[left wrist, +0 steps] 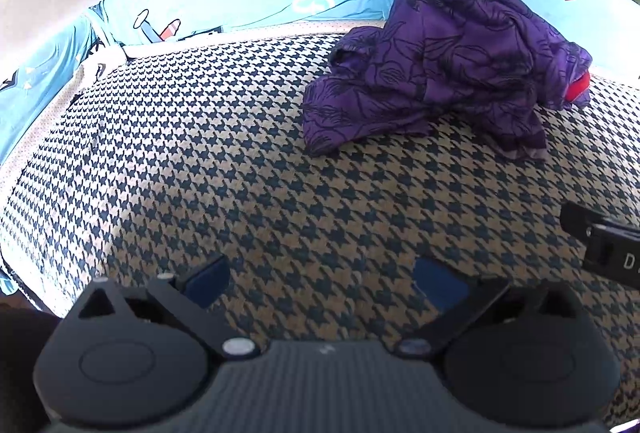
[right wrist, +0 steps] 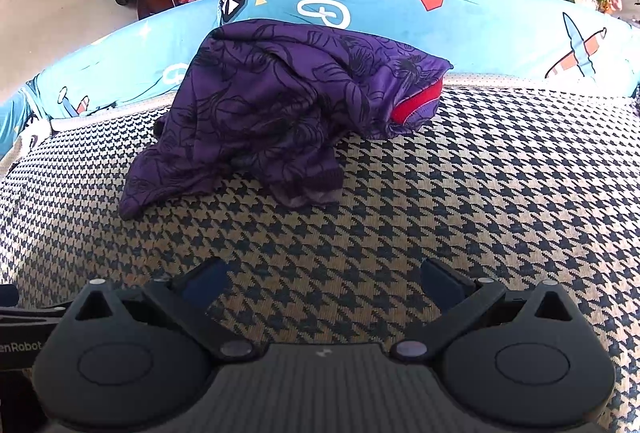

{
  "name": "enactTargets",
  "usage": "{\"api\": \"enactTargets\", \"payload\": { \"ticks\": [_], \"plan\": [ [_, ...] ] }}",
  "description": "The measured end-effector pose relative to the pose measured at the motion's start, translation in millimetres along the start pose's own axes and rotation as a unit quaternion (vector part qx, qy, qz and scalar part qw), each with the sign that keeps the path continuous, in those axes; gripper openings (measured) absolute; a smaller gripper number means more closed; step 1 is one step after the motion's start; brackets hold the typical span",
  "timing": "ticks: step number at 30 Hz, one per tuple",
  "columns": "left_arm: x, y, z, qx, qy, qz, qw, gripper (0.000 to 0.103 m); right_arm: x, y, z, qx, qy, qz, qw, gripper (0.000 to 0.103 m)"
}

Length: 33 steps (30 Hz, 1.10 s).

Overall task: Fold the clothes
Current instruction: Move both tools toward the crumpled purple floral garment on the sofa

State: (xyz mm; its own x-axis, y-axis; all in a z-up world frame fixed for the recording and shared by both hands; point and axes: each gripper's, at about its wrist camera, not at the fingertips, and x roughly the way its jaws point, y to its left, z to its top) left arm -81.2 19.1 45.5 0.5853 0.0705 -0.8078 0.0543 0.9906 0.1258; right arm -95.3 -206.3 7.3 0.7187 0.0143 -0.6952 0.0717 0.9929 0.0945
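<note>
Left tongs and right tongs: both spread wide with nothing between the pads, poised low over the seat.

Purple garment: lies well ahead of both tongs in a crumpled heap, forward-right of the left pair and forward-left of the right pair, leaning against the backrest. It is not folded. A red lining shows at its right end.

Handling, as judged: thin, soft, light fabric; it will drape and sag, and layers may lift together. Best holds are the ribbed hem nearest the tongs and the flat corner at lower left.

Surroundings: houndstooth seat cover; blue patterned backrest cover beyond.
</note>
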Motion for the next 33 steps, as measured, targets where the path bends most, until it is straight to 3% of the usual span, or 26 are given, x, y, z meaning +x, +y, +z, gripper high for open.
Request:
{"api": "enactTargets", "payload": {
  "ticks": [33],
  "plan": [
    [-22.6, -37.2, 14.9, 0.017, -0.021, -0.016, 0.9995, 0.103, -24.0, -39.9, 13.6, 0.05, -0.008, -0.016, 0.999, 0.102]
  ]
}}
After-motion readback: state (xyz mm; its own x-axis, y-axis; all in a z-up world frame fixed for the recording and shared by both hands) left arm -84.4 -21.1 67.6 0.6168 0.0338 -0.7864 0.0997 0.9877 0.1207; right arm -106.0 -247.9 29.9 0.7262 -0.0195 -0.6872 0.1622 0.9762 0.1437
